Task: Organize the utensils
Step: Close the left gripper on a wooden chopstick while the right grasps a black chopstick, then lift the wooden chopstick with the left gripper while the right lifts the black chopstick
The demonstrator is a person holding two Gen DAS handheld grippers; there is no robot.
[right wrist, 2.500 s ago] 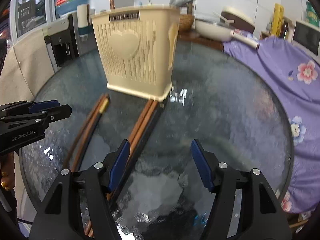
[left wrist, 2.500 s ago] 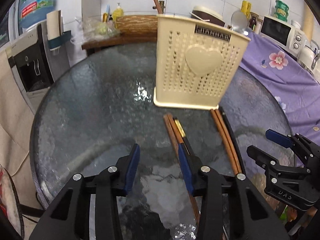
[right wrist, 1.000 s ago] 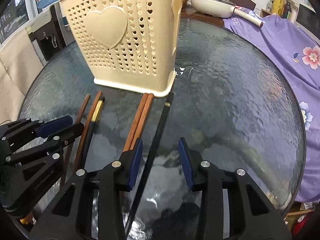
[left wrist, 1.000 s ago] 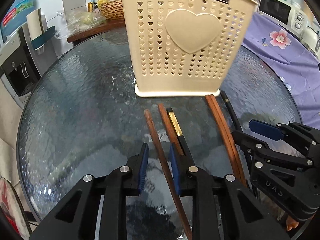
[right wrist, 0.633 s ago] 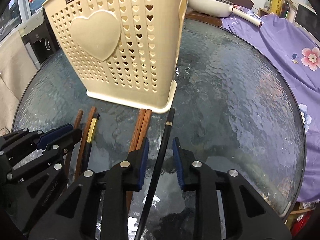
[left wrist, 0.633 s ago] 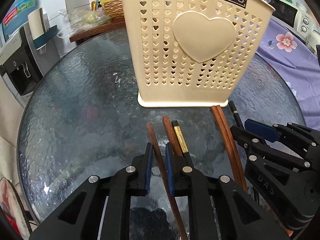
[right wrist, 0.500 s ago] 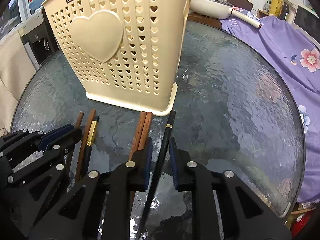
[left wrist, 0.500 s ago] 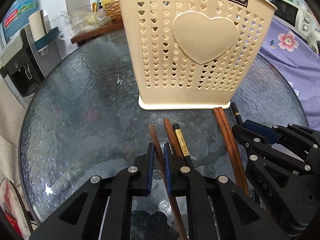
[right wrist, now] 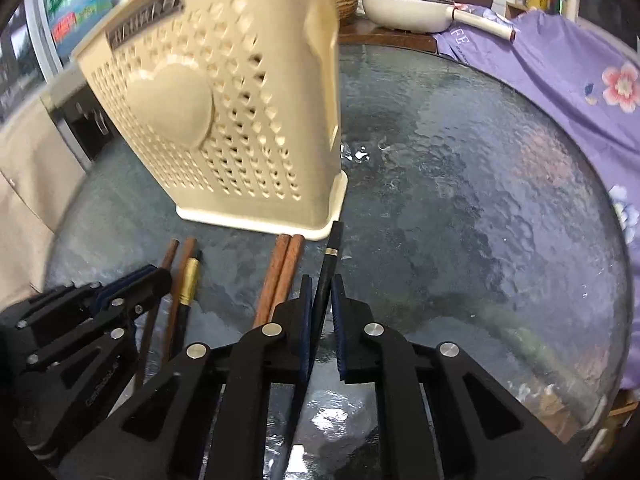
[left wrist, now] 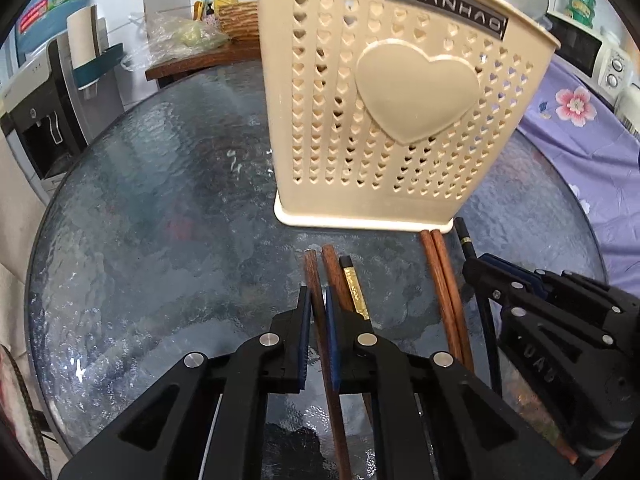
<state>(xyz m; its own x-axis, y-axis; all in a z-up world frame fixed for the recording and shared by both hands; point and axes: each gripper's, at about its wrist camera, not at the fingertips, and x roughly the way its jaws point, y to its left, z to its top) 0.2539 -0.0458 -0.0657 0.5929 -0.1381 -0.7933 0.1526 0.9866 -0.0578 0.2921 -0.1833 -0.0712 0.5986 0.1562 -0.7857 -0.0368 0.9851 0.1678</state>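
Chopsticks are lying on the glass table (left wrist: 152, 208) by the cream holder (left wrist: 400, 120). Both grippers have just closed: left gripper (left wrist: 317, 312) is clamping a brown chopstick (left wrist: 311, 276), right gripper (right wrist: 320, 300) a black chopstick (right wrist: 330, 260). Lifting into the holder probably comes next.

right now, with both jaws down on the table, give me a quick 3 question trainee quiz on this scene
1. True or false: the left gripper is shut on a brown chopstick.
2. What does the right gripper hold? A) the brown pair B) the black chopstick C) nothing
3. Fill in: the cream holder stands upright on the ____ table.

Key: 1 true. 2 B. 3 glass.
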